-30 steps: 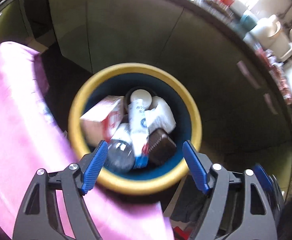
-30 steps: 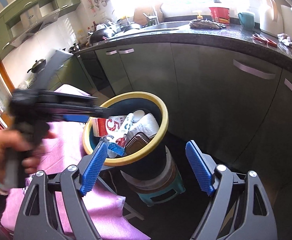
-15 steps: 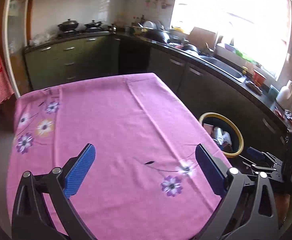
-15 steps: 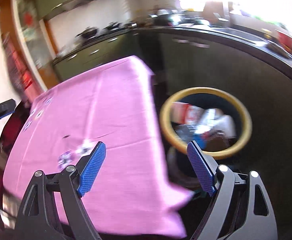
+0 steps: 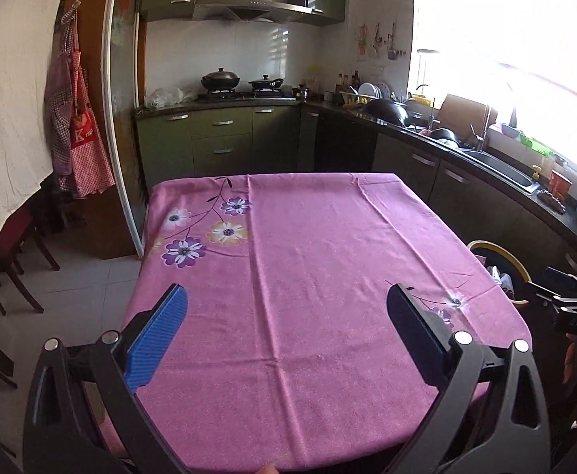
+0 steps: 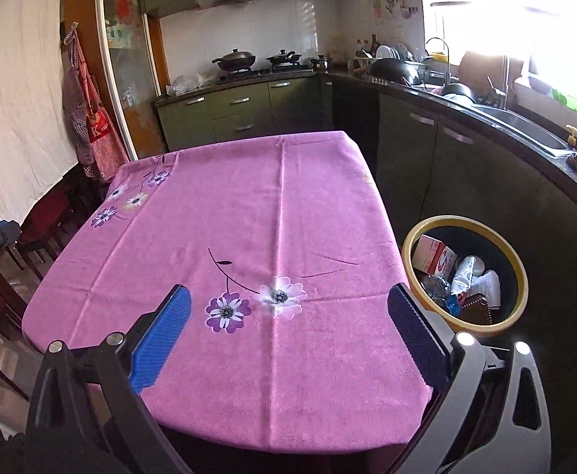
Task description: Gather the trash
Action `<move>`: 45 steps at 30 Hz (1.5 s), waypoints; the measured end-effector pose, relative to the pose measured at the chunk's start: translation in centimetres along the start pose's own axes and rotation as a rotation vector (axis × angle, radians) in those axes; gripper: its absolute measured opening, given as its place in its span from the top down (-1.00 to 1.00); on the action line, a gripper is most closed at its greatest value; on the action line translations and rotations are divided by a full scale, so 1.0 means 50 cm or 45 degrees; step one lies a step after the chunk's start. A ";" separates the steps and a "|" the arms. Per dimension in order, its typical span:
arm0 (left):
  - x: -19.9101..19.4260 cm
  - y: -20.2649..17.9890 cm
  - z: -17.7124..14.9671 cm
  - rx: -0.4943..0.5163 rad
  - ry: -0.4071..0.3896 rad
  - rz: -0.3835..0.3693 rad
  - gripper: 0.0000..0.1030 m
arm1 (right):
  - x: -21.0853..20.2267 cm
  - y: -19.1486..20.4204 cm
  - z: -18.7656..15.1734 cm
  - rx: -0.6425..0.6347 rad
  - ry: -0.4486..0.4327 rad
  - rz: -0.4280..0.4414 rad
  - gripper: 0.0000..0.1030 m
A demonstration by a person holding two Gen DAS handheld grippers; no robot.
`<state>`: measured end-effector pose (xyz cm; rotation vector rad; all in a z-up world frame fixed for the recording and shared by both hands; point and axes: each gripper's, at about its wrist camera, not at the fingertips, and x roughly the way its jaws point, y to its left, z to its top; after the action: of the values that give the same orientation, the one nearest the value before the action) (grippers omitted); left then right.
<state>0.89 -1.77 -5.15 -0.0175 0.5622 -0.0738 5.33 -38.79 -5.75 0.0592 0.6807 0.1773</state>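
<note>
Nearest, the left gripper (image 5: 286, 335) and the right gripper (image 6: 288, 333) both hover over the pink cloth (image 5: 308, 276) with jaws wide apart and empty. No trash shows on the cloth. Beyond its right edge stands the bin (image 6: 521, 276), holding a carton (image 6: 432, 256), crumpled paper (image 6: 486, 284) and a bottle (image 6: 436, 286). These look light and crushable; the carton likely suits a pinch across its flat faces, the bottle probably slips.
</note>
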 end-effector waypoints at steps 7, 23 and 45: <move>-0.067 -0.006 -0.002 -0.003 -0.072 -0.032 -0.87 | -0.080 0.022 -0.015 -0.032 -0.054 -0.043 -0.91; -0.100 -0.029 -0.013 0.031 -0.095 -0.046 -0.87 | -0.145 0.023 -0.016 -0.029 -0.121 -0.046 -0.91; -0.103 -0.041 -0.016 0.057 -0.092 -0.053 -0.87 | -0.141 0.007 -0.012 -0.007 -0.124 -0.037 -0.91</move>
<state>-4.00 -3.43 -3.01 0.0120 0.4878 -0.1257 -0.46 -39.74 -1.78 0.0520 0.5835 0.1476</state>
